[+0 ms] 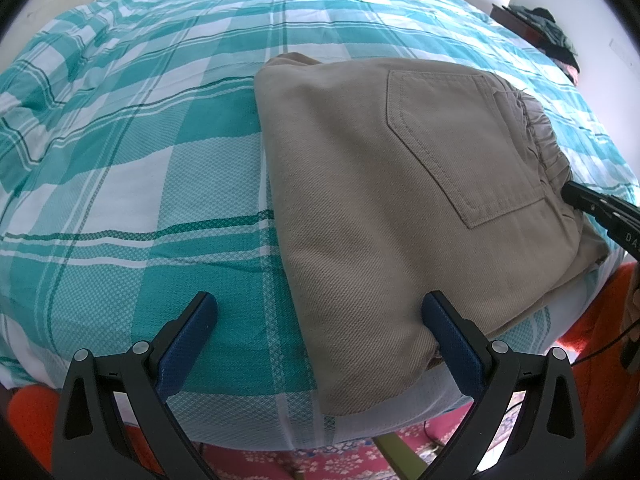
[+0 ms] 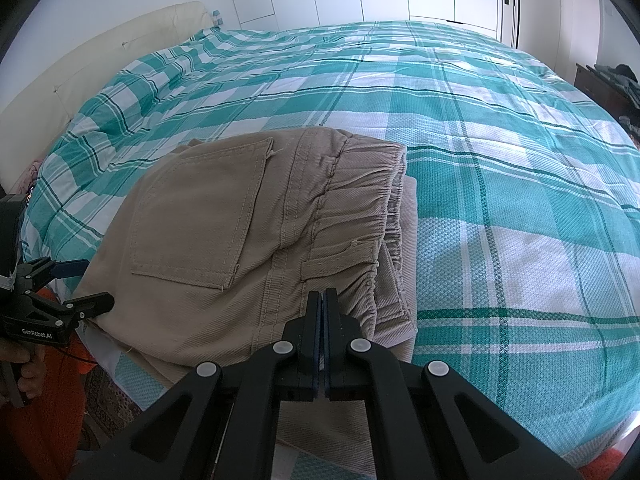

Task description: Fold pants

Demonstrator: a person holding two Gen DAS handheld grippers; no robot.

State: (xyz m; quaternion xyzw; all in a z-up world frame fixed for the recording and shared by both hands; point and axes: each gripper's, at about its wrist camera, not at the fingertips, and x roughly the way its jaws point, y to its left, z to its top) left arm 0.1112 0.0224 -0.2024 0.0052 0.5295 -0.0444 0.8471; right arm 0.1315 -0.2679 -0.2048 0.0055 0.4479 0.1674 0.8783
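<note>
The pants (image 1: 384,184) lie folded into a compact, thick stack on the bed (image 1: 132,184), at its near edge, back pocket (image 1: 460,148) facing up. In the right wrist view the elastic waistband (image 2: 352,216) runs away from the near edge toward the bed's middle, so the stack's long axis points across the bed.

The left gripper (image 1: 320,320) hangs with its jaws wide apart and nothing between them; its right finger (image 1: 448,336) sits against the stack's near corner.

The right gripper (image 2: 322,300) has its 2 fingers pressed together on nothing, its tips over the waistband end of the stack.

The fold looks about finished. Any last tidy turns on the waistband side, and the right gripper is the nearer one.
</note>
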